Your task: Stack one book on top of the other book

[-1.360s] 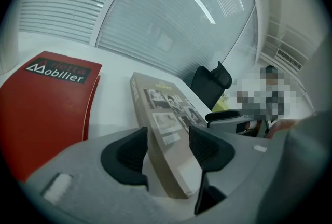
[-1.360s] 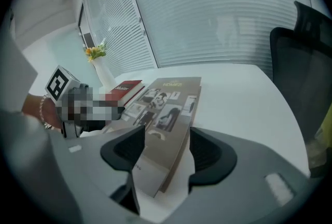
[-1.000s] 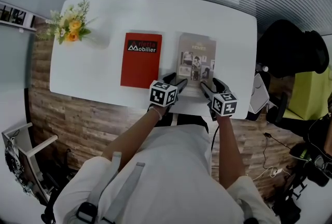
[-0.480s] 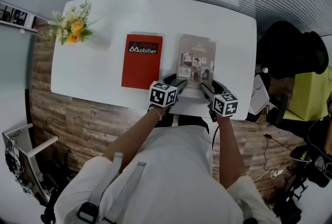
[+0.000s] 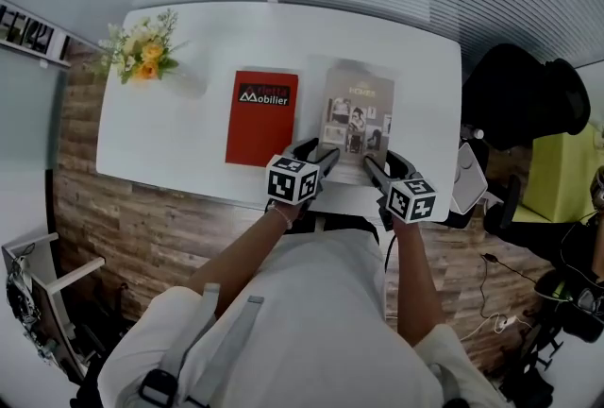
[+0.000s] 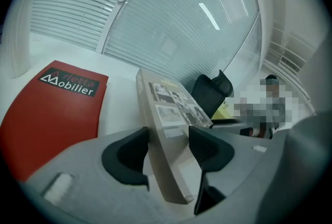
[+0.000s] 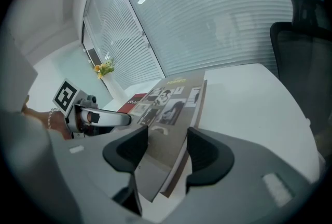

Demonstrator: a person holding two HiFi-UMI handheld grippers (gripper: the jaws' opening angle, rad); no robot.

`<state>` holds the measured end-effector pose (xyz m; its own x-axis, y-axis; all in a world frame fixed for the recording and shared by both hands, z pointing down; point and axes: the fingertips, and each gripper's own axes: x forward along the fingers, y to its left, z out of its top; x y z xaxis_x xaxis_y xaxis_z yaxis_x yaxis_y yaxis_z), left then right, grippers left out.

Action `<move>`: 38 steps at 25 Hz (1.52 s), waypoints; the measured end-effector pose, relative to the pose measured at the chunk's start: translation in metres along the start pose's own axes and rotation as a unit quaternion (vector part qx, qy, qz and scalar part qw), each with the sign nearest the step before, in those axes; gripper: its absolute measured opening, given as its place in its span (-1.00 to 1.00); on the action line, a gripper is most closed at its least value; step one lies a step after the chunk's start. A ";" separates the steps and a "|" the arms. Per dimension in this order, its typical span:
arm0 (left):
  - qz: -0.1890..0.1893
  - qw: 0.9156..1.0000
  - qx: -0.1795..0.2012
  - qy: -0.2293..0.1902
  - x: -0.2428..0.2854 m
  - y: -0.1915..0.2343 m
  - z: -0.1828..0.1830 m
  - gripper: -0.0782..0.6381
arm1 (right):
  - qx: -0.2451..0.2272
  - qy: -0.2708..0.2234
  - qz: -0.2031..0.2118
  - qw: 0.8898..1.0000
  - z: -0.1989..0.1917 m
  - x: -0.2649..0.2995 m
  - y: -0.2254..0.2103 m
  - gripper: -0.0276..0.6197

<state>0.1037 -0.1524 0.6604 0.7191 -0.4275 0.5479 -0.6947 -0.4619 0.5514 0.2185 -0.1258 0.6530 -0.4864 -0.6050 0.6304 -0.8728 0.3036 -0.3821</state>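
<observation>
On the white table [image 5: 189, 132] a red book [image 5: 261, 118] lies flat, with a grey-brown picture-cover book [image 5: 357, 113] to its right. My left gripper [image 5: 316, 154] is shut on the grey book's near left corner, and my right gripper [image 5: 376, 165] on its near right corner. In the left gripper view the grey book [image 6: 171, 109] stands tilted between the left gripper [image 6: 168, 137] jaws, beside the red book [image 6: 52, 109]. In the right gripper view the right gripper [image 7: 167, 142] jaws, which have just been closing, hold the grey book [image 7: 168, 101].
A vase of yellow and white flowers [image 5: 146, 52] stands at the table's far left corner. A black office chair [image 5: 524, 104] sits off the table's right end. The table's near edge lies just under my hands, with wood-pattern floor below.
Both grippers have risen a little together, lifting the grey book's near end off the table. The red book has not moved.
</observation>
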 end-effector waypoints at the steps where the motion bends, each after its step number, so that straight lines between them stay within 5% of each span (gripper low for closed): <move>1: 0.000 1.000 0.001 -0.003 -0.004 -0.002 0.003 -0.08 | -0.003 -0.003 -0.001 1.000 0.003 -0.003 0.003 -0.19; 18: -0.005 0.997 0.034 -0.065 -0.079 -0.039 0.066 -0.08 | -0.021 -0.058 -0.015 0.998 0.065 -0.056 0.068 -0.20; 38: 0.023 0.995 0.045 -0.088 -0.093 -0.082 0.071 -0.08 | -0.034 -0.071 0.011 0.997 0.074 -0.097 0.067 -0.20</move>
<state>0.0948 -0.1299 0.5193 0.6832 -0.5765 0.4482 -0.7289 -0.5020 0.4655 0.2102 -0.1012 0.5162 -0.4987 -0.6943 0.5189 -0.8653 0.3638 -0.3449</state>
